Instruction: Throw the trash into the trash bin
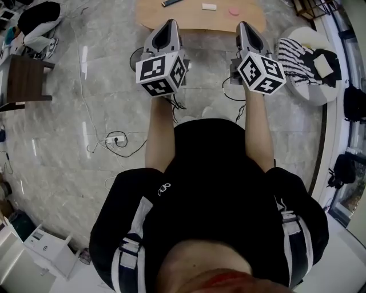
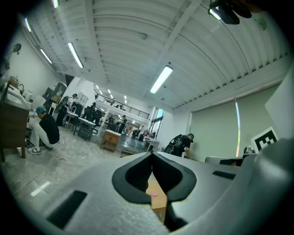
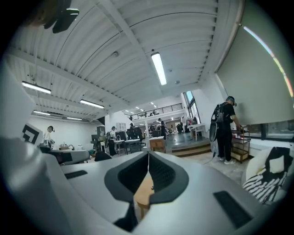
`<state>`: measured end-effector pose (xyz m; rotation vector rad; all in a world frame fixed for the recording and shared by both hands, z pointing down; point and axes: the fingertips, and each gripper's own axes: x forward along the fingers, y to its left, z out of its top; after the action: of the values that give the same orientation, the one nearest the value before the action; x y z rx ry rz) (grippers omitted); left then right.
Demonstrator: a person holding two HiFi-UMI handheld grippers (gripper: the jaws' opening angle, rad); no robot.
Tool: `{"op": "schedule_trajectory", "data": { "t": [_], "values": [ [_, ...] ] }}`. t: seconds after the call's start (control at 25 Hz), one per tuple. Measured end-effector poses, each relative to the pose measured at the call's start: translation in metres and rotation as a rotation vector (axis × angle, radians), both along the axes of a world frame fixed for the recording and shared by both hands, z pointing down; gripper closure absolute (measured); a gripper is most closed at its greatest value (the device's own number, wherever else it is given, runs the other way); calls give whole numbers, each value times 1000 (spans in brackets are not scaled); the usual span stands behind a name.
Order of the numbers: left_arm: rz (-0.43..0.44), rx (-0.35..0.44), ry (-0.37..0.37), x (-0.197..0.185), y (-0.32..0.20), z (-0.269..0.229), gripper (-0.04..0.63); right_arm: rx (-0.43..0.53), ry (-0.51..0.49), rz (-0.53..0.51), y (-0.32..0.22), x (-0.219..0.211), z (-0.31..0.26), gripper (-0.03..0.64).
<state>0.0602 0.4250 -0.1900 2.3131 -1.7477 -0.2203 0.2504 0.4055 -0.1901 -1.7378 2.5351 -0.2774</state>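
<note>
Both tools are closed and hold nothing. The 2 jaws of the left tool (image 2: 152, 155) meet at their tips, and so do those of the right tool (image 3: 148, 155). Both point level at a wooden worktop (image 1: 189, 18), with their tips over its near edge in the head view. The trash lies on the worktop beyond them: a small, round, flat pink piece (image 1: 234, 11) just ahead of the right tool, and a small white oblong piece (image 1: 209, 7) ahead of the gap between the 2 tools.
</note>
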Motion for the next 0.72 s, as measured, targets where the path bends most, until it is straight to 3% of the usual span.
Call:
{"op": "schedule_trajectory", "data": {
  "t": [0.24, 0.72],
  "values": [
    [-16, 34, 103, -12, 1, -3, 588, 41, 4, -31, 0, -2, -10, 604],
    [-37, 82, 45, -25, -16, -5, 588, 115, -26, -71, -28, -13, -18, 605]
  ]
}}
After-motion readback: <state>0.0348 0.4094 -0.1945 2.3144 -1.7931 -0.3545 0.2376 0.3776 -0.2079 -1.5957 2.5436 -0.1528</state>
